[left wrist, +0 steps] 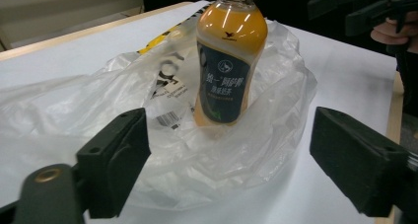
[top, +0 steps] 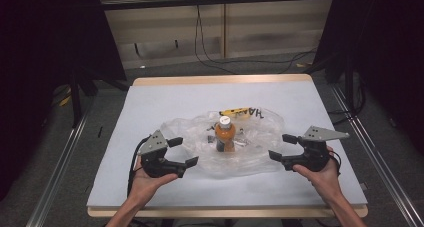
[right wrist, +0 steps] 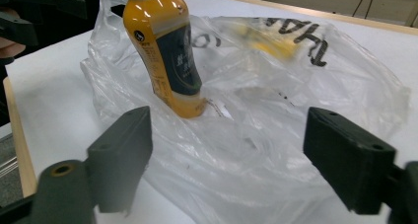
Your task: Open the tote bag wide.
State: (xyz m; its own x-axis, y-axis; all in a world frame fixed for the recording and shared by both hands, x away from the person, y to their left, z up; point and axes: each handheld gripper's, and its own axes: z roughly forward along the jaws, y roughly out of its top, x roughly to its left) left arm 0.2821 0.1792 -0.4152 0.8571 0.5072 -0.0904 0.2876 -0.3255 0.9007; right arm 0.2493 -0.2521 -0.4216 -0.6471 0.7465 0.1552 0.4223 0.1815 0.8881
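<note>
At the near edge of the table, seen from the high view, two forearms come in from below, each hand cupping a black two-jaw gripper from underneath. The left gripper (top: pixel 181 152) sits near the table's left front, its jaws spread wide with nothing between them, pointing toward the middle. The right gripper (top: pixel 282 147) is held at about the same depth on the right side, jaws likewise spread and empty, facing inward. Each carries a grey three-cornered plate on top.

Between the two grippers, at the middle of the white-covered table (top: pixel 150 107) with its pale wooden rim, lies a crumpled clear plastic bag (top: pixel 255 152), spread out flat and wrinkled. Both grippers stay just outside its edges, not touching it. In the left gripper view the bag (left wrist: pixel 98 110) billows up just beyond the open jaws; in the right gripper view it (right wrist: pixel 276 135) does the same, with black lettering printed on its far part.

Standing upright on the bag, roughly at its centre, is a small plastic bottle of orange drink (top: pixel 225 136) with a white cap and a dark label. The left gripper view shows the bottle (left wrist: pixel 229 56) with bag film rising around its base; the right gripper view shows it (right wrist: pixel 165 51) to the left.

Farther back, a yellow item (top: pixel 235 111) lies by the bag's far edge; it is blurred. Beyond the table are grey floor and loose black cables (top: pixel 225 62).
</note>
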